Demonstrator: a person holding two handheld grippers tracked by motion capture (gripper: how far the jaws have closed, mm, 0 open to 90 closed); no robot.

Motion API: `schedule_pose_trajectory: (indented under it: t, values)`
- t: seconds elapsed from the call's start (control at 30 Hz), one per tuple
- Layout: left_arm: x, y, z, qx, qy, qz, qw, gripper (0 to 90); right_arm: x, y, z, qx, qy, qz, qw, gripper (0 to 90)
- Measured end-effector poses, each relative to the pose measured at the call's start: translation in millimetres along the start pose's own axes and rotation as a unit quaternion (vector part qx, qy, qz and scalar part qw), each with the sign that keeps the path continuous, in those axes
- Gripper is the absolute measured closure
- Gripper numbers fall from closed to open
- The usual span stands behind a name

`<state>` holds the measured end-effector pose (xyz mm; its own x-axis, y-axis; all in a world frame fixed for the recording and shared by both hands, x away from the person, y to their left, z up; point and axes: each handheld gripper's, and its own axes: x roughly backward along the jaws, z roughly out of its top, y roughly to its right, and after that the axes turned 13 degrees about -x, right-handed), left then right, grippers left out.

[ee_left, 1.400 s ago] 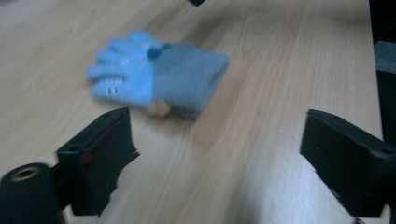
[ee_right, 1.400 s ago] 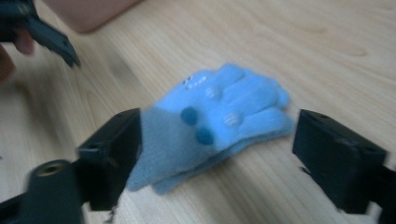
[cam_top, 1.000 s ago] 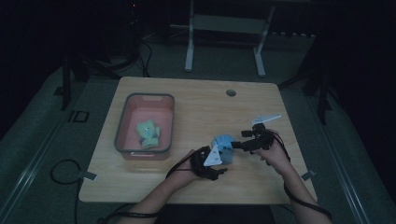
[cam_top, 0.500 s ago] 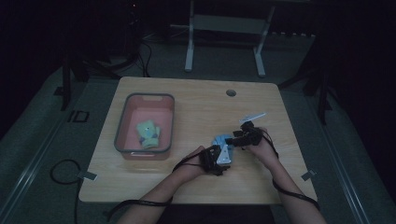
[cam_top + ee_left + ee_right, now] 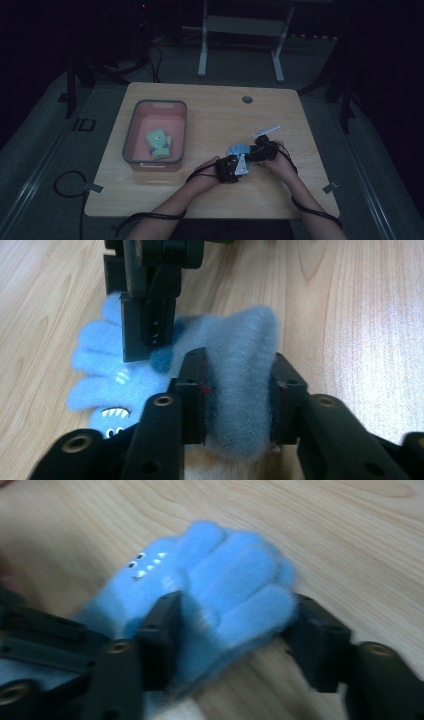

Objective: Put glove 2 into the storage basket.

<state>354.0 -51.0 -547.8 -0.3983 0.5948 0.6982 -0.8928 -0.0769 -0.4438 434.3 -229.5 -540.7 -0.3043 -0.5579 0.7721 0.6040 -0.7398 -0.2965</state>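
Note:
A fuzzy blue glove (image 5: 238,149) with a small toothy face lies on the wooden table (image 5: 210,115), right of centre near the front. In the left gripper view its grey-blue cuff (image 5: 242,360) bulges between the pads. My left gripper (image 5: 240,395) has just been closing and is shut on that cuff. In the high view this left gripper (image 5: 238,161) reaches the glove from the near side. My right gripper (image 5: 232,625) has just been closing too, and its pads press both sides of the glove's fingers (image 5: 230,565). From the high view the right gripper (image 5: 250,152) comes in from the right.
A red bin (image 5: 131,135) with a grey rim stands at the table's left and holds a green glove (image 5: 159,142). There is a round cable hole (image 5: 247,99) near the far edge. Cables trail from both wrists over the front edge.
The right gripper has come down and to the left onto the glove's fingers. The left gripper has shifted slightly toward it. Both hands now sit close together at the glove.

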Motion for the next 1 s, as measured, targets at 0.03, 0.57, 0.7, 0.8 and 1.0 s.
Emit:
schedule_pose_trajectory:
  t: [0.03,0.57,0.7,0.8,1.0]
  values:
    - [0.0,-0.4,-0.2,0.003,0.001,-0.001,1.0,70.2,-0.5,0.4,-0.2,-0.005,-0.003,0.02,0.9998,57.4]
    - [22.3,-10.4,-2.3,0.004,-0.018,-0.019,0.9996,74.3,-0.5,-10.6,9.4,-0.021,-0.003,0.062,0.9978,76.6]
    - [40.0,-16.8,-0.1,0.001,-0.022,-0.008,0.9997,74.4,4.2,-21.6,19.3,-0.014,0.008,0.066,0.9977,76.6]
    - [49.5,-21.0,0.6,0.002,-0.023,-0.004,0.9997,74.3,6.3,-25.9,23.3,-0.01,0.012,0.066,0.9977,76.6]
    - [65.0,-26.0,2.5,0.001,-0.024,0.004,0.9997,74.3,15.4,-39.6,37.0,0.001,0.022,0.066,0.9976,76.6]
